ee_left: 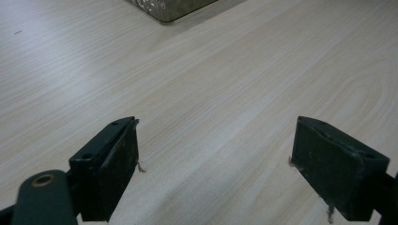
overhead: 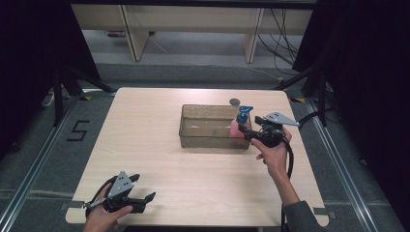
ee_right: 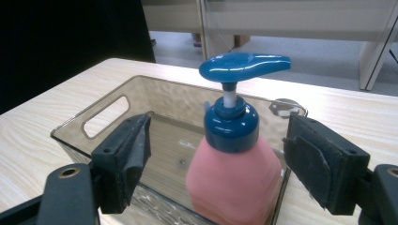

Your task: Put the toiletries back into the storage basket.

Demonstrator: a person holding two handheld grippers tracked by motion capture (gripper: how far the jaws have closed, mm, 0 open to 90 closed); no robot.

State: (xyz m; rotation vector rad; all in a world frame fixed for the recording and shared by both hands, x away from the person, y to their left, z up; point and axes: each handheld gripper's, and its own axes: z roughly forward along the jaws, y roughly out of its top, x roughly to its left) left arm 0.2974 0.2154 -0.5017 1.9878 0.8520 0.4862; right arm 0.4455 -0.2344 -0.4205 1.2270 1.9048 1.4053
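On the light wooden tabletop (overhead: 159,145), a clear tinted bin (overhead: 205,126) with handle cutouts sits a little right of centre. At its right end stands a pink pump bottle (ee_right: 232,176) with a blue pump head (ee_right: 244,65), upright inside the bin against the end wall. The right gripper (overhead: 247,131) sits just beside that end, its jaws spread apart on either side of the bottle without touching it. Near the front left corner, the left gripper (overhead: 142,191) hovers over bare wood, jaws wide apart and holding nothing. A small dark round object (overhead: 235,101) lies beyond the bin.
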